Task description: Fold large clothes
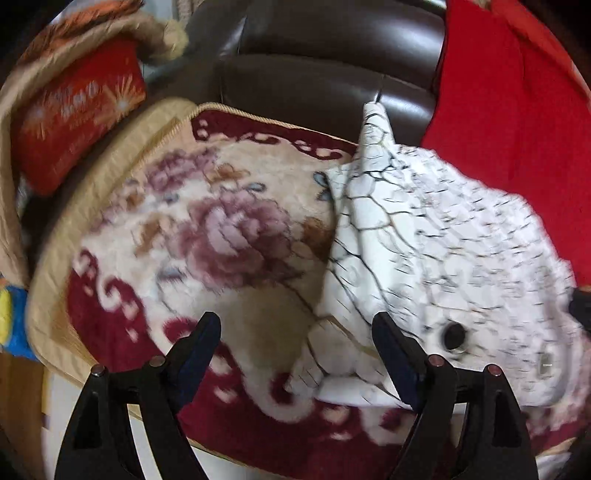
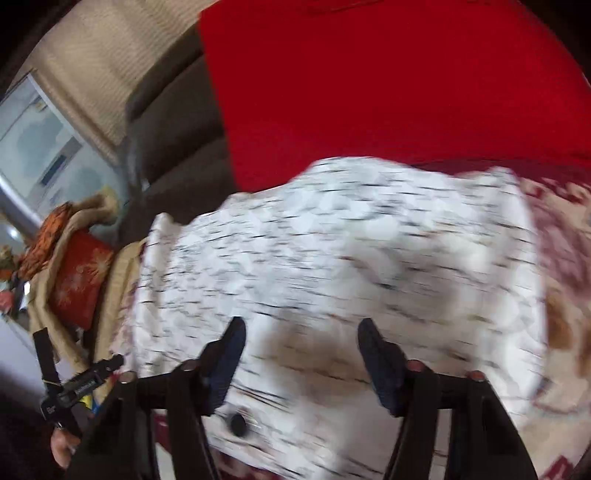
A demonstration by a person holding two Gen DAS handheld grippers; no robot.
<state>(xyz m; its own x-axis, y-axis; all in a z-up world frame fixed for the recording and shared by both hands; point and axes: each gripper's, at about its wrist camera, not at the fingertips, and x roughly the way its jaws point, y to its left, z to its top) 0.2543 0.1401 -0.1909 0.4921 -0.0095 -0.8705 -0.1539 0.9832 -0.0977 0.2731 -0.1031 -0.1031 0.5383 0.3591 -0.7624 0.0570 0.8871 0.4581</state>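
A white garment [image 1: 447, 236] with a thin black crackle pattern and a black button [image 1: 454, 336] lies bunched on a floral cushion [image 1: 207, 229], right of centre in the left wrist view. My left gripper [image 1: 295, 328] is open and empty, just above the garment's near left corner. In the right wrist view the same garment [image 2: 332, 258] fills the middle, blurred by motion. My right gripper [image 2: 301, 332] is open and empty, hovering over the cloth.
A red cloth [image 1: 517, 122] lies behind the garment on the right [image 2: 388, 81]. A dark brown leather sofa back [image 1: 314, 59] rises behind. A red patterned pillow [image 1: 74, 114] and a beige blanket [image 1: 88, 33] sit at the left. The other gripper's handle [image 2: 74, 387] shows at lower left.
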